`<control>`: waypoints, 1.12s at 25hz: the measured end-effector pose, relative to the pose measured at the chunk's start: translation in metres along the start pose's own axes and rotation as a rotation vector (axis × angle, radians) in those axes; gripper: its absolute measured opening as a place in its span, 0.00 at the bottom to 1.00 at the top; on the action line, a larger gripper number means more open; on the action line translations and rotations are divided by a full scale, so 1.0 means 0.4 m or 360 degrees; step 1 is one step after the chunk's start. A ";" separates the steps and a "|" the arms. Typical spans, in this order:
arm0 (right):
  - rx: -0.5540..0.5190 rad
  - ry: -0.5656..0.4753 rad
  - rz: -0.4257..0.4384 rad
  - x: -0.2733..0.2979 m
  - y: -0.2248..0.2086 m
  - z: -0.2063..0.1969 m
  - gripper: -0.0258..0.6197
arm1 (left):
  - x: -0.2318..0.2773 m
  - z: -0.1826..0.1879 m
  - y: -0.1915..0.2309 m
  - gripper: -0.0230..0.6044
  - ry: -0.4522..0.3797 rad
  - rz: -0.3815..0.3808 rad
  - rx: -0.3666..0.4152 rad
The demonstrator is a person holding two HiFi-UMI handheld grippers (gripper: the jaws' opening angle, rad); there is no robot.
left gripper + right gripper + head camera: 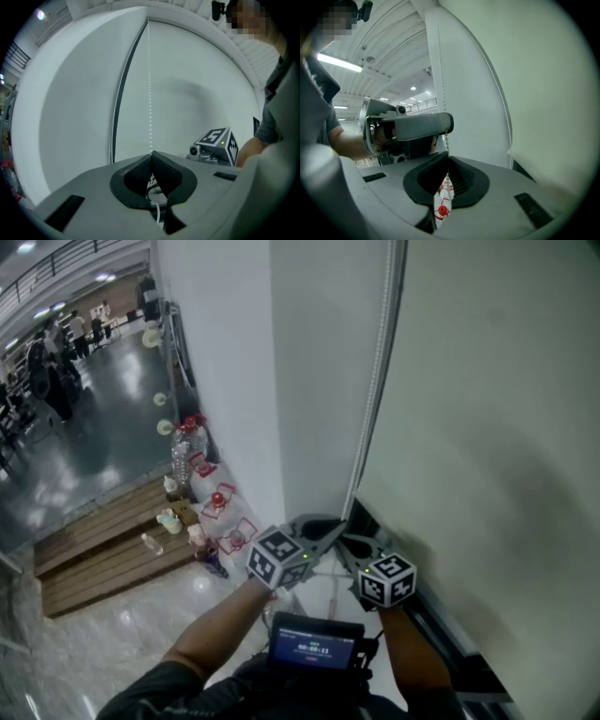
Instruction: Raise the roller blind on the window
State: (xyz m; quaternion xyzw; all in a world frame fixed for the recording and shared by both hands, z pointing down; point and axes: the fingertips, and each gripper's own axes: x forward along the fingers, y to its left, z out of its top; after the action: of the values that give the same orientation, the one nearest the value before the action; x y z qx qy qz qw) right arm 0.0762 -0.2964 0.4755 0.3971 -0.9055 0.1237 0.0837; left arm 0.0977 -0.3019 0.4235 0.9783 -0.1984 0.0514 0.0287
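Observation:
The pale roller blind [487,427] hangs down over the window on the right. Its white bead chain [373,390] runs down the blind's left edge to both grippers. In the left gripper view the chain [150,93] drops straight into my left gripper [151,154], which is shut on it, and a length of chain trails out beneath the jaws. My right gripper [448,157] sits just below the left gripper [412,124] and is shut on the same chain [446,140]. In the head view the left gripper [330,524] and right gripper [345,542] nearly touch.
A white wall [234,381] stands left of the blind. Large water bottles with red caps [211,502] crowd its foot beside a wooden platform [103,549]. The dark window frame [441,624] runs along the blind's bottom. People stand far off at upper left.

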 end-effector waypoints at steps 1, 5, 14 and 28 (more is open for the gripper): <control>-0.0029 0.0019 -0.0020 -0.005 -0.002 0.002 0.05 | -0.001 0.004 -0.002 0.03 -0.0003 -0.0003 0.0001; -0.0174 0.0126 -0.0124 -0.047 -0.033 0.010 0.16 | -0.007 0.013 0.008 0.03 -0.0011 0.0014 0.0013; -0.0256 -0.0304 -0.0088 -0.143 -0.017 0.329 0.22 | -0.008 0.002 0.005 0.03 -0.0027 -0.0032 -0.0015; -0.0418 -0.0541 0.0162 -0.139 0.093 0.563 0.05 | -0.014 -0.008 -0.025 0.03 0.0009 -0.0077 0.0015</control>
State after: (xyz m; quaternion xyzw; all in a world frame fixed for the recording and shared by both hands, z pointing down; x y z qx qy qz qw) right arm 0.0741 -0.2985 0.2405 0.3518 -0.9338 -0.0601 -0.0256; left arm 0.0963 -0.2904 0.4259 0.9829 -0.1743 0.0543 0.0258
